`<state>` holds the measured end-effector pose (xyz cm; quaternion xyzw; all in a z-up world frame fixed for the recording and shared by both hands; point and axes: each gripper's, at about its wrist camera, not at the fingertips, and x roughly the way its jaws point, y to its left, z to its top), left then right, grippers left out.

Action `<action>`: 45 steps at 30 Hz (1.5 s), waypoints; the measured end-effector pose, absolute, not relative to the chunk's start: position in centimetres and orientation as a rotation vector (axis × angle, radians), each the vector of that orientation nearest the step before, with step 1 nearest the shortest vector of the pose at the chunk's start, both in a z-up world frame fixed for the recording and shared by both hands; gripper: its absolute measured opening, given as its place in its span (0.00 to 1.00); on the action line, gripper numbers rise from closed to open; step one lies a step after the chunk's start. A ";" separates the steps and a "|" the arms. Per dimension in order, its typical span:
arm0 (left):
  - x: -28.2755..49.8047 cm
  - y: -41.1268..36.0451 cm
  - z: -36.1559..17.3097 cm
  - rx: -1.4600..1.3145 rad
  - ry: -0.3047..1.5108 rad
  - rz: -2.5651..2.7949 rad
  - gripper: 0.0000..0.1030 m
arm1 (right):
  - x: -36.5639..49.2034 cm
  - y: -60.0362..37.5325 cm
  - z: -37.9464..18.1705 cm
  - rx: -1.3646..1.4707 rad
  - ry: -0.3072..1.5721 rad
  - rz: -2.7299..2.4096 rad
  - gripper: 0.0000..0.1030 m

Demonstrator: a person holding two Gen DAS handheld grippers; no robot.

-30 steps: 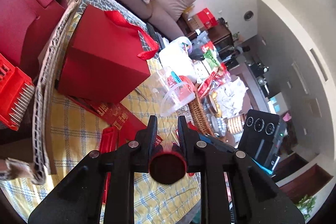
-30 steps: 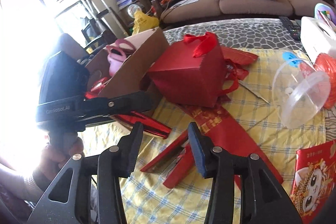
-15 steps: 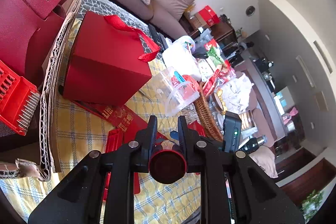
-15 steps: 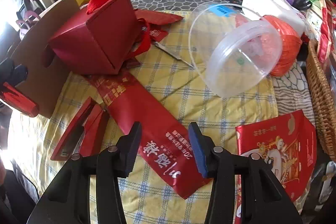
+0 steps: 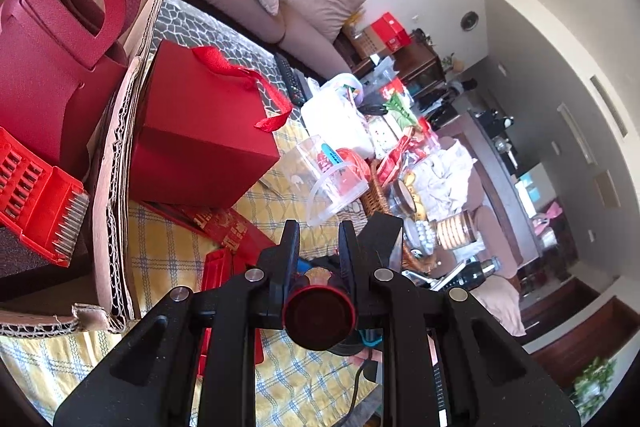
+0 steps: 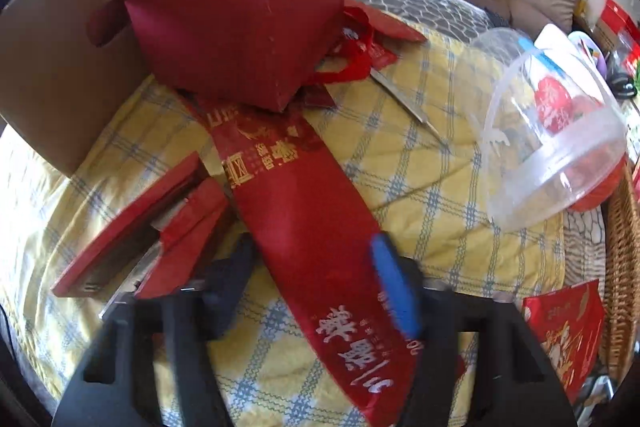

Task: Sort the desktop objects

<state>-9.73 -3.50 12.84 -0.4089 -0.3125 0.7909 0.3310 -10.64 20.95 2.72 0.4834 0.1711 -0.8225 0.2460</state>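
Left wrist view: a red cylinder (image 5: 319, 314) is clamped in the left gripper (image 5: 319, 247). The right gripper (image 6: 316, 259), jaws apart, straddles an unsorted red banner (image 6: 304, 211); much clutter remains.

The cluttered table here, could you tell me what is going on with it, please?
A person is sorting it with two handheld grippers. The left gripper is shut on a red-rimmed cylinder. The right gripper is open, its jaws straddling the long red banner on the yellow checked cloth.
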 end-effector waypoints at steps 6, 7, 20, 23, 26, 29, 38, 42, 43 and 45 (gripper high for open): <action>-9.7 -4.3 13.5 -1.051 -0.826 2.072 0.18 | -10.2 21.8 4.8 1.267 0.240 -2.167 0.00; -9.7 -4.6 13.7 -1.045 -0.834 2.072 0.18 | -10.2 22.2 5.2 1.258 0.245 -2.187 0.00; -9.5 -6.0 14.5 -1.016 -0.874 2.080 0.18 | -11.5 25.2 8.3 1.256 0.086 -2.356 0.04; -9.4 -6.1 14.7 -1.007 -0.878 2.080 0.18 | -11.8 23.6 8.5 1.214 0.019 -2.353 0.04; -9.4 -6.3 14.9 -0.997 -0.887 2.080 0.18 | -12.5 22.7 8.9 1.162 -0.079 -2.362 0.22; -9.4 -6.7 15.0 -0.993 -0.898 2.080 0.18 | -13.3 22.1 9.6 1.148 -0.160 -2.385 0.29; -9.4 -8.4 15.5 -0.965 -0.946 2.080 0.18 | -15.0 24.3 10.7 1.106 -0.614 -2.343 0.37; -9.4 -9.2 15.5 -0.949 -0.971 2.080 0.18 | -15.4 24.2 10.9 1.072 -0.705 -2.341 0.43; -9.4 -9.4 15.5 -0.946 -0.977 2.081 0.18 | -15.6 24.2 10.8 1.062 -0.747 -2.332 0.44; -9.4 -9.9 15.5 -0.943 -0.987 2.085 0.18 | -16.0 24.2 10.4 1.061 -0.839 -2.294 0.47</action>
